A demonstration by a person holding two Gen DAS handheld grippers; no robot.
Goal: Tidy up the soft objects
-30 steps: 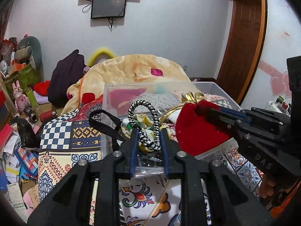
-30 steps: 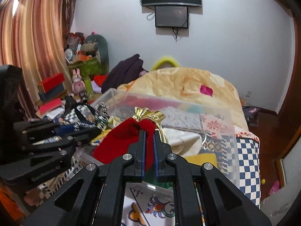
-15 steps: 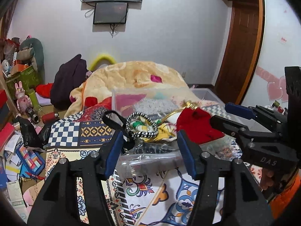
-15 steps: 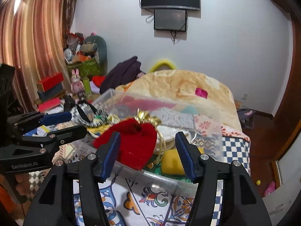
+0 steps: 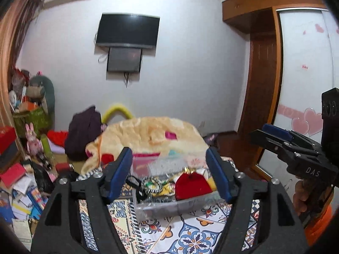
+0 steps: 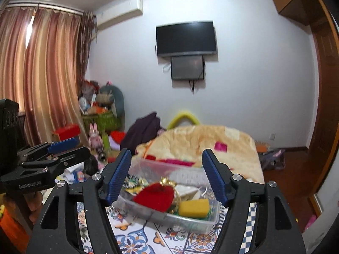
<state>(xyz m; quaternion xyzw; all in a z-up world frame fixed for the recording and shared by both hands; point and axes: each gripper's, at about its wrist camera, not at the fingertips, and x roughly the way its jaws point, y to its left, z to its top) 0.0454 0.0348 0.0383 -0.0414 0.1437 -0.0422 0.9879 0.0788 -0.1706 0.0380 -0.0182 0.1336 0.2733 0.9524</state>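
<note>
A clear plastic bin (image 5: 178, 208) (image 6: 182, 219) sits on the patterned bedspread. In it lie a red velvet pouch with a gold tie (image 5: 191, 185) (image 6: 154, 196), a black-and-white braided cord (image 5: 151, 185) (image 6: 132, 180), a yellow sponge (image 6: 193, 207) and other cloth items. My left gripper (image 5: 169, 171) is open and empty, held back above the bin's near side. My right gripper (image 6: 166, 172) is open and empty, likewise back from the bin. Each gripper shows in the other's view, the right one (image 5: 273, 135) and the left one (image 6: 63, 146).
A yellow blanket (image 5: 148, 135) is heaped behind the bin, with a dark purple garment (image 5: 82, 135) to its left. Books, papers and toys clutter the floor at left (image 5: 17, 190). A wooden door (image 5: 260, 84) and wardrobe stand right.
Both grippers let go of the cord and the red pouch, opened wide, and pulled back and up. The items now lie in the bin.
</note>
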